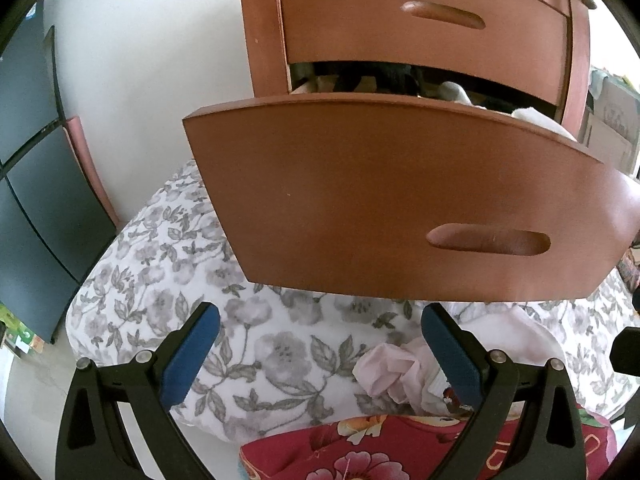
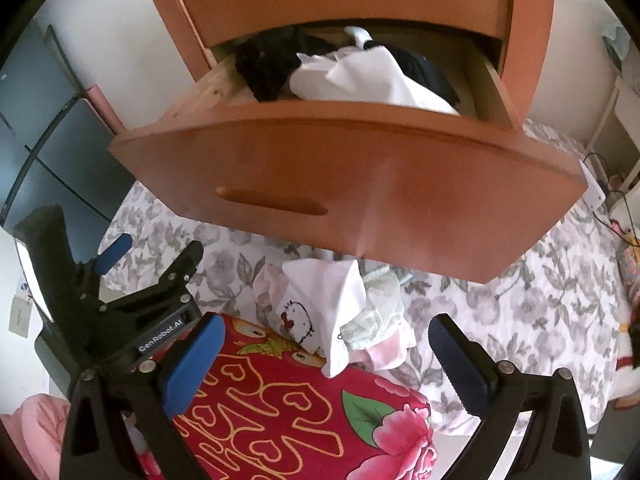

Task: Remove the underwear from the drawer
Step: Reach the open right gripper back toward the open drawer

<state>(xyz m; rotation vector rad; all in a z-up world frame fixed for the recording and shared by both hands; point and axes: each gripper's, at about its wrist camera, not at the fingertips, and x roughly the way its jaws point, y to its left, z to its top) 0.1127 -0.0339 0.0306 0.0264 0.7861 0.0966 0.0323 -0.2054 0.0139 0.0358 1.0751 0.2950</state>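
The lower drawer (image 2: pixel 340 172) of a reddish wooden cabinet stands pulled out, its curved front (image 1: pixel 400 200) close ahead. Inside lie white cloth (image 2: pixel 360 80) and black garments (image 2: pixel 268 64). On the floral bed below the drawer sits a pile of pale pink and white underwear (image 2: pixel 340 312), one piece with a cartoon print; the same pile (image 1: pixel 396 372) shows in the left wrist view. My right gripper (image 2: pixel 326 328) is open above the pile with nothing held. My left gripper (image 1: pixel 320 316) is open too, also seen from the side (image 2: pixel 156 250) at left.
A floral grey-and-white bedcover (image 1: pixel 168 264) lies under the drawer. A red flowered blanket (image 2: pixel 300 412) is nearest me. The upper drawer (image 1: pixel 424 24) is shut. Dark panels (image 1: pixel 36 200) stand at left, boxes (image 1: pixel 612 120) and cables (image 2: pixel 604 200) at right.
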